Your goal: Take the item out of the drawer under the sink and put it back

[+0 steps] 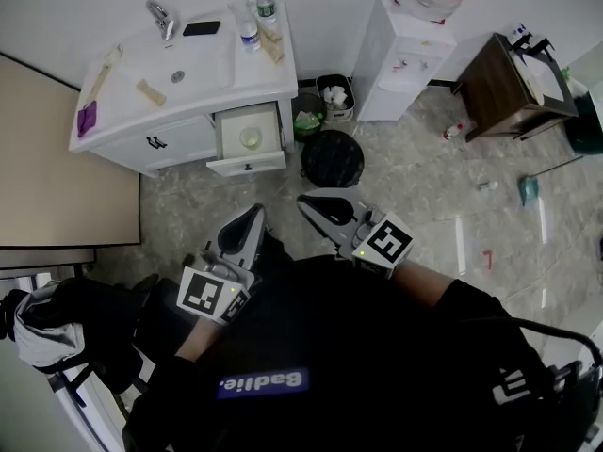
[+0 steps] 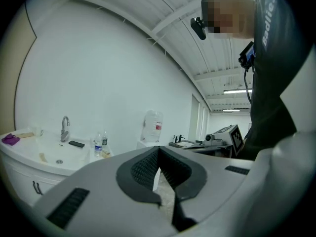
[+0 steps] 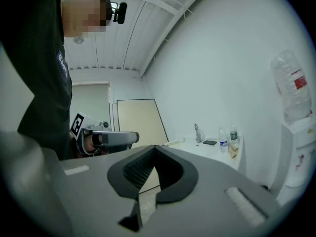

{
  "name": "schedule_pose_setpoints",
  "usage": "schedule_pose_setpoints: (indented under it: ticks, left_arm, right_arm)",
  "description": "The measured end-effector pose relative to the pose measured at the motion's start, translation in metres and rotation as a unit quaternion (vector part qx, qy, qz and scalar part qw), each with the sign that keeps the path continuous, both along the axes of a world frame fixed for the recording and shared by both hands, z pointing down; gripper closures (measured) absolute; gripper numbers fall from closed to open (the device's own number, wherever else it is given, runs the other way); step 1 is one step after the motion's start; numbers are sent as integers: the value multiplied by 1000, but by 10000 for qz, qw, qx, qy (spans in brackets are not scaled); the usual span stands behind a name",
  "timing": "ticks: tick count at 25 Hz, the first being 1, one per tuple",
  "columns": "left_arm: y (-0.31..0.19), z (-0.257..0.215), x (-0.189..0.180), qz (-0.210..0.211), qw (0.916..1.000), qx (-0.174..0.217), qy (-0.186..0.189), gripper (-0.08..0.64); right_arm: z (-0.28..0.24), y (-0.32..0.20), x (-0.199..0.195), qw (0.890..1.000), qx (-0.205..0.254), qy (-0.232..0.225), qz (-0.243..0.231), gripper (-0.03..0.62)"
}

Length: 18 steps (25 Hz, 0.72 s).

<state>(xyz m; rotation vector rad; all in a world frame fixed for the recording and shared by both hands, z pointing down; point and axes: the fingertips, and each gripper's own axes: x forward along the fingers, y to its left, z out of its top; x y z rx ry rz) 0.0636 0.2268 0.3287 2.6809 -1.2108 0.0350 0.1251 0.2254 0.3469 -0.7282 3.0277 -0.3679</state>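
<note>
While both tools are closed and empty, left gripper (image 1: 251,217) and right gripper (image 1: 309,202) at frame centre, the small round pale item (image 1: 251,137) lies in the open drawer (image 1: 247,165), upper left. Judged light, perhaps thin-walled: pinch its rim gently.

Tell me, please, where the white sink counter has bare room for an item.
Barest: the white counter's front right, between the round metal drain and the right edge. The back right corner is crowded with a black phone and two clear plastic bottles; a purple cloth occupies the left end.
</note>
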Motion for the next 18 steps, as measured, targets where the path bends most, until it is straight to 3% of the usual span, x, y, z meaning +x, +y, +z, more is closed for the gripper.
schedule_pose_setpoints:
  ticks: [11,18]
  left_arm:
    - [-157,4,-81,832,9965,-23,55,554]
    - [-212,10,-112,817,9963,-177,192,554]
  right_arm:
    - [13,-160,-103,9986,-329,195,377,597]
    - [17,-207,-134,9983,-374,359,281,597]
